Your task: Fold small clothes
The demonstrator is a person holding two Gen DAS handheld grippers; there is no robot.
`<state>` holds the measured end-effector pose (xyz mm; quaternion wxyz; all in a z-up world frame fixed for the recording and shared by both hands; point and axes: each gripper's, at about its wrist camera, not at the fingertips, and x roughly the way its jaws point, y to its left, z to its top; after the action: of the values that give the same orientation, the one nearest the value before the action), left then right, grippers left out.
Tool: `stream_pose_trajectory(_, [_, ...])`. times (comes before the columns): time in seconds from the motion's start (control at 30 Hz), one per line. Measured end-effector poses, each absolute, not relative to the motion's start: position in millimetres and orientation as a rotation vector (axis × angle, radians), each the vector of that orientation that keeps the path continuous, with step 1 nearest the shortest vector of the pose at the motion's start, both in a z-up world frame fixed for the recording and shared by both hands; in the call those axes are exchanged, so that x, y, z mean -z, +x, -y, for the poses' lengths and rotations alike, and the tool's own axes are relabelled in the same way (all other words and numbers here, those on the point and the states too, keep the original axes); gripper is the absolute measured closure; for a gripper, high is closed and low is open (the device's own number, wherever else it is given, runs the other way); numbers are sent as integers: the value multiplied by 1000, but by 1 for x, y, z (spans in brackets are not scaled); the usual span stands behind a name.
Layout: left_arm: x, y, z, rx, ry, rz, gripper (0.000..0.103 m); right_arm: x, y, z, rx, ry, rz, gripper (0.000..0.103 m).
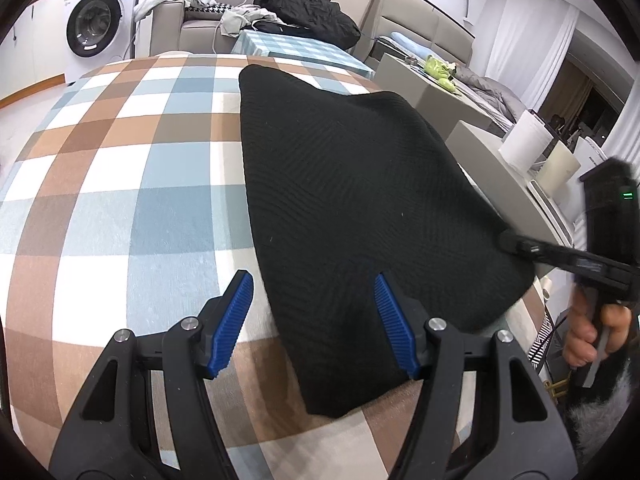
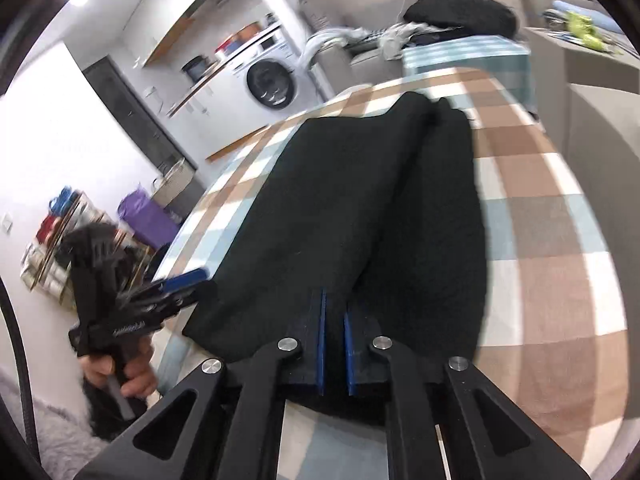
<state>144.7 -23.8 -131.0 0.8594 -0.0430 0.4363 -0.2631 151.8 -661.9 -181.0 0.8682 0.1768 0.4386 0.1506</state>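
Observation:
A black knit garment (image 1: 360, 200) lies flat on the brown, blue and white checked tablecloth (image 1: 120, 184). My left gripper (image 1: 316, 312) hangs open just above its near left corner; the left blue pad (image 1: 234, 320) is over bare cloth and the right pad (image 1: 394, 320) over the knit, gripping nothing. My right gripper (image 2: 334, 320) sits low on the garment (image 2: 360, 208), its blue pads almost together with black knit between them. From the left wrist view its tip (image 1: 510, 242) meets the garment's right edge by the table rim. A lengthwise fold line runs away from the right gripper.
The table drops off just right of the garment. Grey cabinets (image 1: 424, 92) and a paper roll (image 1: 524, 140) stand beyond it. Behind are a sofa with a dark jacket (image 1: 312, 12), a small checked table (image 1: 296, 48) and a washing machine (image 1: 96, 24). Hands (image 1: 588, 336) hold both tools.

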Motion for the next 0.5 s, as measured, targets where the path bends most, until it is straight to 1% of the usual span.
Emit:
stream_pose_trajectory(0.07, [133, 142, 26, 557, -76, -923, 42, 198, 156, 670, -282, 408, -978, 94])
stream_pose_trajectory(0.13, [134, 139, 27, 561, -64, -929, 42, 201, 152, 674, -298, 449, -956, 90])
stream_pose_trajectory(0.17, [134, 138, 27, 564, -64, -931, 42, 198, 149, 674, -305, 451, -944, 85])
stream_pose_trajectory(0.2, [134, 136, 26, 571, -66, -932, 42, 197, 146, 674, -315, 448, -936, 76])
stream_pose_trajectory(0.23, [134, 133, 26, 586, -66, -931, 42, 196, 141, 672, -333, 435, -926, 71])
stream_pose_trajectory(0.27, [134, 131, 27, 593, -62, -930, 42, 195, 136, 669, -352, 411, -912, 63])
stream_pose_trajectory(0.3, [135, 128, 28, 600, -52, -929, 42, 195, 134, 666, -362, 377, -899, 61])
stream_pose_trajectory(0.37, [137, 121, 31, 617, -25, -925, 42, 199, 132, 662, -363, 316, -889, 61])
stream_pose_trajectory(0.43, [139, 115, 33, 620, 2, -921, 42, 200, 132, 662, -353, 285, -874, 73])
stream_pose_trajectory(0.47, [140, 112, 33, 623, 15, -923, 42, 199, 133, 662, -355, 280, -885, 88])
stream_pose_trajectory(0.5, [140, 109, 33, 625, 20, -925, 42, 194, 132, 662, -381, 289, -877, 92])
